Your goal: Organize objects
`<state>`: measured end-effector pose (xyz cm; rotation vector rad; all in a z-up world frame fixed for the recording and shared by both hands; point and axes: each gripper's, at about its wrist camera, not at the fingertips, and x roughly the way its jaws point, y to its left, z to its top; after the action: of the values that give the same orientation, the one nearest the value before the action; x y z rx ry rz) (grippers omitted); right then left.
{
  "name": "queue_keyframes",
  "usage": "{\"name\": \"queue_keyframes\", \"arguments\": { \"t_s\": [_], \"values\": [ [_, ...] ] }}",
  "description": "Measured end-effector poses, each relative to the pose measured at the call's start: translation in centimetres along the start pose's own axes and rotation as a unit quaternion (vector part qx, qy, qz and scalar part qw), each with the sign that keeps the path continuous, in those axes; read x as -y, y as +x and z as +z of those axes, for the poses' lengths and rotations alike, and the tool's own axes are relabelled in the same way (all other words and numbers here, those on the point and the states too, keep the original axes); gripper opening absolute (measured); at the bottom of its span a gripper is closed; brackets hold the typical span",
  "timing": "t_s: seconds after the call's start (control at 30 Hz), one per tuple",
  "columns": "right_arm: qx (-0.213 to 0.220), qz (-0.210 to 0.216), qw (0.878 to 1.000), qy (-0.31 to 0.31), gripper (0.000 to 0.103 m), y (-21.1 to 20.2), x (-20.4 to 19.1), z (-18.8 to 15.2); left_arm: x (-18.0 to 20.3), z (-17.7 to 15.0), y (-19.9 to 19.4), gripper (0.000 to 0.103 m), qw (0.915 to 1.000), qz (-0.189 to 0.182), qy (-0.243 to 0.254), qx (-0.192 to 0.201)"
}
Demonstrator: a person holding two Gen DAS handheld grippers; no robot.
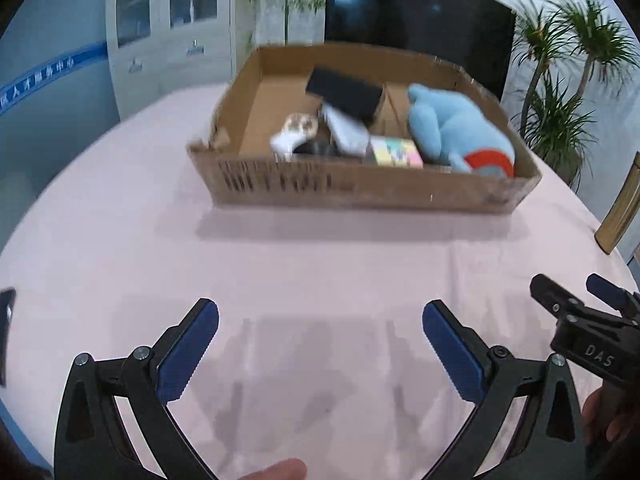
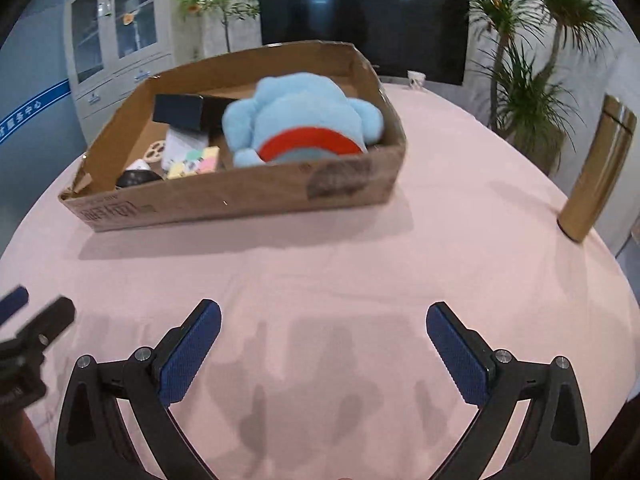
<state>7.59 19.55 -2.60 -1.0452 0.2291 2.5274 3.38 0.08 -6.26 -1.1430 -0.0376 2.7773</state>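
Stage: apparently late | cardboard box (image 2: 240, 196) at 12 o'clock on bench (image 2: 360, 264) holds blue plush toy (image 2: 304, 116), black case (image 2: 180, 112) | gold flask (image 2: 596, 168) outside, 2 o'clock | left hand-held gripper (image 1: 320, 344), right hand-held gripper (image 2: 324, 344) released, empty.

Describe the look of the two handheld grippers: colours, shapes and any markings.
The left gripper and the right gripper match: black angular linkage frames with silver pivot screws and triangular cut-outs. Each finger ends in a flat blue pad with a ribbed, textured face. In the left wrist view, white letters "DAS" show on the right gripper's black body. No cables show.
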Motion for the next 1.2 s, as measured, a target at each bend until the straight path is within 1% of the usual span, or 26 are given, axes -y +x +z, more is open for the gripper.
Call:
{"name": "queue_keyframes", "arguments": {
  "t_s": [0.1,0.13,0.23,0.3,0.53,0.87,1.2],
  "values": [
    [-0.005,-0.005,1.0,0.0,0.103,0.5,0.2,-0.3,0.3,-0.5,0.9,0.102,0.9998,-0.008,-0.007,-0.016],
    [-0.008,-0.002,1.0,0.001,0.103,0.7,0.2,-0.3,0.5,-0.4,1.1,0.102,0.9998,-0.005,-0.007,-0.018],
    [-0.006,-0.009,1.0,-0.004,0.103,1.3,0.3,-0.2,1.2,-0.1,1.4,0.102,0.9997,0.021,0.006,-0.009],
    [-0.012,-0.005,1.0,-0.001,0.103,1.7,0.2,-0.1,1.6,0.1,1.6,0.102,0.9994,0.032,0.011,-0.007],
    [-0.022,0.0,1.0,-0.007,0.103,3.2,-0.3,0.5,1.9,0.8,2.0,0.102,0.9987,0.047,0.021,-0.003],
    [-0.032,-0.004,0.999,-0.015,0.103,4.4,-0.5,0.9,2.2,1.0,3.0,0.102,0.9982,0.052,0.03,-0.01],
    [-0.033,-0.005,0.999,-0.017,0.103,4.7,-0.6,0.9,2.1,1.0,3.2,0.102,0.9982,0.051,0.028,-0.016]
  ]
}}
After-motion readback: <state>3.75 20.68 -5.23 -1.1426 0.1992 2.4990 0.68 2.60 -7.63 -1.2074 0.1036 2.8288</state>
